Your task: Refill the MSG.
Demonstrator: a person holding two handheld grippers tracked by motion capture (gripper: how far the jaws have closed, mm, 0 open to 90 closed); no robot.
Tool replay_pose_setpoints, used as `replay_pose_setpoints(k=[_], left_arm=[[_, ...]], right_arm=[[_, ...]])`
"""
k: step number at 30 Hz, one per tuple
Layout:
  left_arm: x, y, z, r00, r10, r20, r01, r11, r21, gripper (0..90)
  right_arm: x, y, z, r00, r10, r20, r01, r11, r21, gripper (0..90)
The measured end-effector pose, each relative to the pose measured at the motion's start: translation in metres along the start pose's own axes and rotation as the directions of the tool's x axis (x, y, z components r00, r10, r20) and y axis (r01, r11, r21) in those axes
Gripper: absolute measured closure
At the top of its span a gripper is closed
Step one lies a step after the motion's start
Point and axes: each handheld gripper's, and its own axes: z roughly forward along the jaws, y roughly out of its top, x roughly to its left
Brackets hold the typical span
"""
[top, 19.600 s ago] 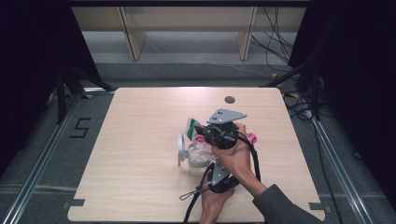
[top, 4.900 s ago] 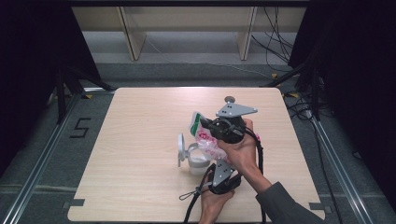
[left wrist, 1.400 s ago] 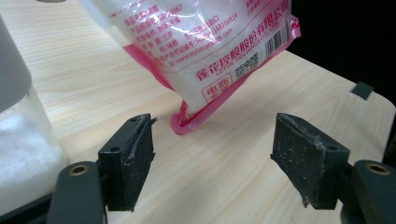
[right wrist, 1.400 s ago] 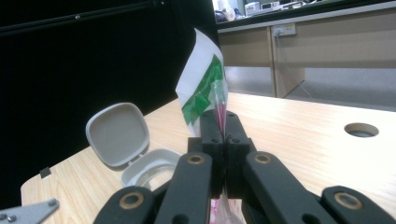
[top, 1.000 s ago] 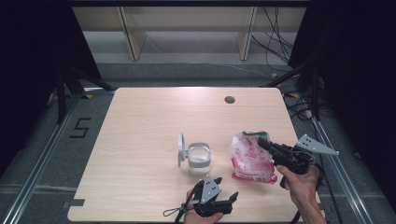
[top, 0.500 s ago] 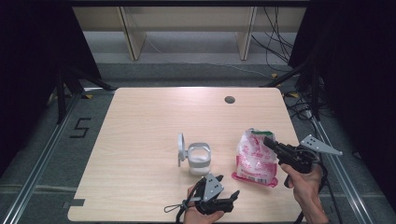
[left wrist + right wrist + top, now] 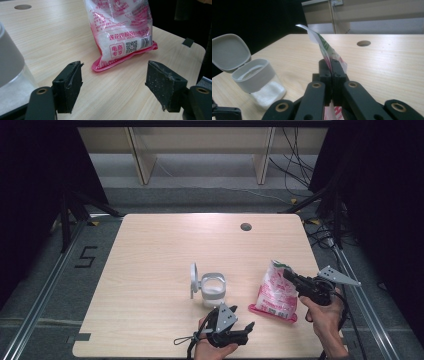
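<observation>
A pink and white bag of white grains (image 7: pixel 276 293) stands near the table's right edge, and its bottom seam rests on the wood. My right gripper (image 7: pixel 288 274) is shut on the bag's top edge. In the right gripper view the jaws (image 7: pixel 332 65) are pressed together on that folded top (image 7: pixel 325 47). My left gripper (image 7: pixel 246 329) lies low by the front edge, open, with nothing between its pads. It faces the bag (image 7: pixel 122 32) from a short way off. A clear container (image 7: pixel 213 291) with a grey collar and an upright, open lid (image 7: pixel 193 280) stands at the table's middle.
A round cable hole (image 7: pixel 245 226) is set in the table at the back right. The container (image 7: pixel 10 75) sits close to my left jaw in the left gripper view. Shelf legs and cables lie beyond the far edge of the table (image 7: pixel 150 250).
My right gripper has carried the bag a little to the right and down, and the bag's bottom now lies on the table. The left gripper has stayed put.
</observation>
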Motion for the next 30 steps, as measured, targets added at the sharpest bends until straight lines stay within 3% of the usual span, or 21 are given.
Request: replay_pose_setpoints(k=[1, 2, 7, 11, 12, 16, 17, 20, 21, 23, 26, 27, 29, 30], left_arm=[[0.000, 0.000, -0.001, 1.0000, 0.005, 0.004, -0.005, 0.9999, 0.009, 28.3], [0.001, 0.000, 0.000, 0.9999, -0.001, 0.017, 0.001, 1.0000, 0.001, 28.3], [0.003, 0.000, -0.003, 0.9999, 0.002, 0.011, -0.002, 0.9999, 0.011, 28.3], [0.004, -0.001, -0.004, 1.0000, 0.000, 0.008, 0.000, 0.9999, 0.014, 28.3], [0.004, -0.002, -0.005, 1.0000, -0.003, 0.008, 0.003, 0.9999, 0.014, 28.3], [0.006, -0.004, -0.007, 0.9999, -0.010, 0.006, 0.010, 0.9999, 0.010, 28.4], [0.007, -0.004, -0.008, 0.9999, -0.012, 0.002, 0.012, 0.9999, 0.013, 28.4], [0.009, -0.005, -0.010, 0.9999, -0.014, 0.000, 0.014, 0.9999, 0.005, 28.8], [0.010, -0.006, -0.011, 0.9999, -0.014, -0.002, 0.014, 0.9999, 0.003, 29.7], [0.012, -0.006, -0.014, 0.9998, -0.016, -0.007, 0.016, 0.9999, 0.003, 29.8], [0.014, -0.008, -0.016, 0.9998, -0.015, -0.013, 0.016, 0.9998, 0.011, 29.7], [0.015, -0.009, -0.017, 0.9997, -0.018, -0.014, 0.018, 0.9998, 0.009, 29.7], [0.017, -0.010, -0.019, 0.9995, -0.027, -0.013, 0.028, 0.9996, 0.009, 29.7], [0.018, -0.010, -0.020, 0.9995, -0.024, -0.023, 0.025, 0.9996, 0.012, 29.7]], right_arm=[[-0.003, -0.001, 0.000, 0.9998, -0.015, 0.016, 0.015, 1.000, -0.004, 90.0], [-0.002, -0.002, 0.000, 0.9996, 0.023, 0.016, -0.023, 1.000, 0.007, 90.0], [-0.009, -0.008, 0.002, 0.9985, 0.044, 0.033, -0.045, 0.999, 0.017, 89.8], [-0.013, -0.010, 0.003, 0.9976, 0.033, 0.061, -0.035, 0.999, 0.029, 89.8], [-0.011, -0.011, 0.003, 0.9963, 0.067, 0.054, -0.068, 0.997, 0.030, 89.7], [-0.017, -0.012, 0.004, 0.9971, 0.027, 0.072, -0.028, 0.999, 0.026, 89.0], [-0.016, -0.014, 0.004, 0.9954, 0.072, 0.063, -0.073, 0.997, 0.014, 88.8], [-0.017, -0.015, 0.004, 0.9946, 0.074, 0.073, -0.075, 0.997, 0.011, 88.5], [-0.019, -0.015, 0.004, 0.9959, 0.050, 0.075, -0.051, 0.999, 0.006, 88.3], [-0.019, -0.016, 0.004, 0.9938, 0.076, 0.081, -0.077, 0.997, 0.009, 87.1], [-0.021, -0.017, 0.004, 0.9938, 0.069, 0.086, -0.070, 0.998, 0.002, 85.9], [-0.023, -0.017, 0.002, 0.9931, 0.049, 0.107, -0.051, 0.999, 0.014, 84.5], [-0.022, -0.018, 0.002, 0.9928, 0.068, 0.099, -0.069, 0.998, 0.009, 84.4], [-0.024, -0.019, 0.002, 0.9909, 0.067, 0.117, -0.069, 0.997, 0.018, 84.6]])
